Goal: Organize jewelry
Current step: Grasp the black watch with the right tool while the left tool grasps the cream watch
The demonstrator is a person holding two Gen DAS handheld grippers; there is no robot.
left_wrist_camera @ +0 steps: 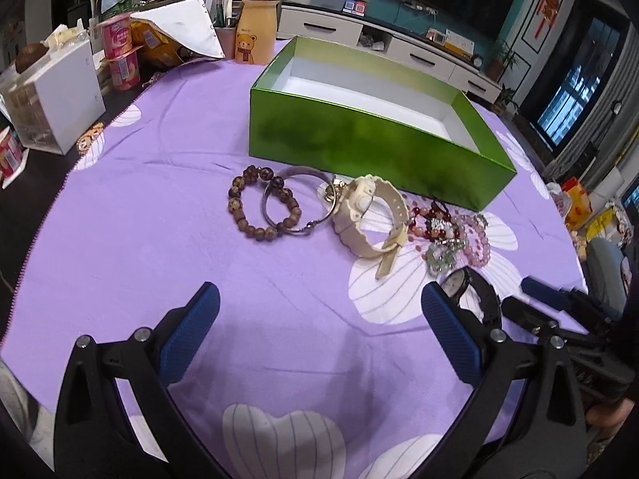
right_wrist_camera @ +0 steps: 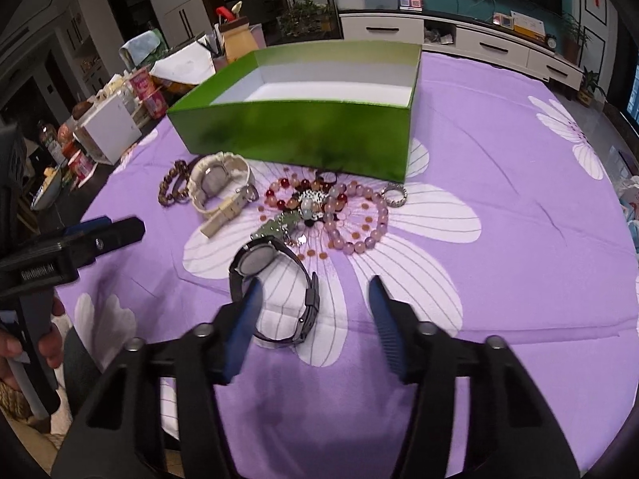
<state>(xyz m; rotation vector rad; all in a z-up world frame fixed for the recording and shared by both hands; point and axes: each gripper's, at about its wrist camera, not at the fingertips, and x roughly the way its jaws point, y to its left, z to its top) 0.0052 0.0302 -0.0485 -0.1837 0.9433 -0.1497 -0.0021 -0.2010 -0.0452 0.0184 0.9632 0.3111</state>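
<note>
An open green box with a white, empty inside stands on the purple cloth. In front of it lie a brown bead bracelet, a silver bangle, a cream watch, a heap of pink and red bead bracelets, a silver ring and a black watch. My left gripper is open and empty, short of the jewelry. My right gripper is open; its left finger sits beside the black watch's strap.
A white drawer unit, pink cups, a yellow bear bottle and papers crowd the table's far left. A TV cabinet stands behind. The other gripper shows at the edge of each wrist view.
</note>
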